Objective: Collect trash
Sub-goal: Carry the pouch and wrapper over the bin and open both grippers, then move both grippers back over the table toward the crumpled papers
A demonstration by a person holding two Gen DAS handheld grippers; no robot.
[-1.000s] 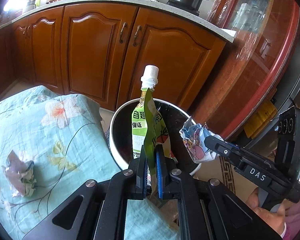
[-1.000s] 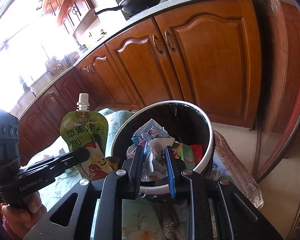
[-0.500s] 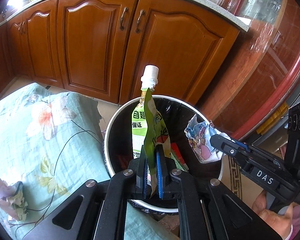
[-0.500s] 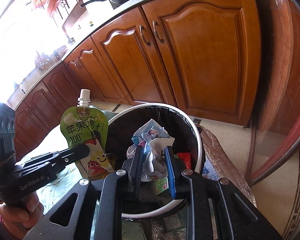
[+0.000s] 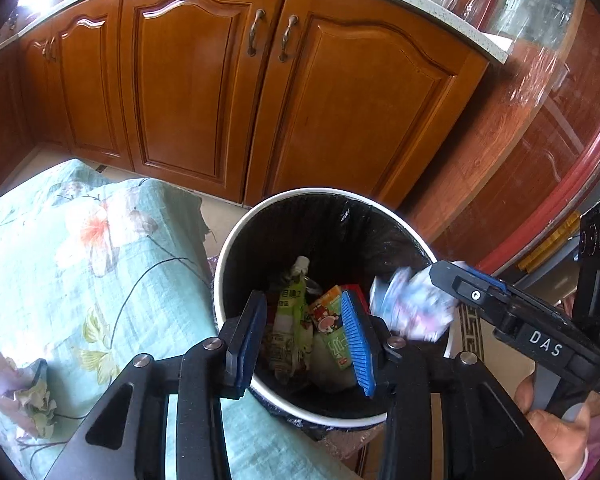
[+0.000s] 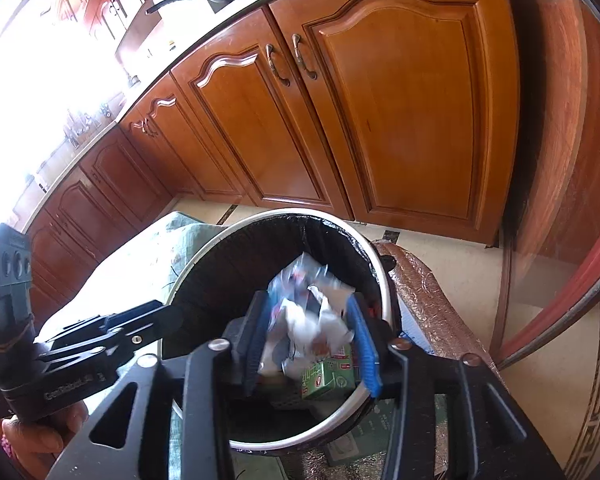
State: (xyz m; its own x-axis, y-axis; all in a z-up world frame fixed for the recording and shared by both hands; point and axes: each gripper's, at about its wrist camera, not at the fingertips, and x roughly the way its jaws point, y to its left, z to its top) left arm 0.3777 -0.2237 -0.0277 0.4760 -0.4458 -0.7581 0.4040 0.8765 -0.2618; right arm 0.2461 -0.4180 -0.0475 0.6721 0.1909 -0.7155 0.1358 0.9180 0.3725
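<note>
Trash sits inside the white-rimmed waste bin [image 5: 236, 240], which is lined with a black bag and stands on the floor in front of the wooden kitchen cabinets [image 5: 204, 92].

Left gripper [image 5: 306, 340]: its jaws have just been opening and now stand apart, poised over the near edge of the bin. Nothing is pressed between its blue pads. The green juice pouch [image 5: 290, 312], with its white spout pointing up and away, lies down in the bin among other cartons, seen through the gap between the fingers.

Right gripper [image 6: 314, 340]: its jaws have also just been opening and are spread over the bin mouth. The crumpled paper wrapper [image 6: 312, 320] lies between the fingers but appears blurred, and the pads no longer clamp it. In the left wrist view the same wrapper [image 5: 412, 304] shows as a smear just beside the tip of the right gripper [image 5: 440, 276], above the far side of the bin rim.

A green carton [image 6: 328, 376] rests in the bin below the wrapper.

A floral cloth [image 5: 80, 280] covers the surface beside the bin. One more crumpled wad of paper [image 5: 24, 392] lies on it, well apart from the bin.
</note>
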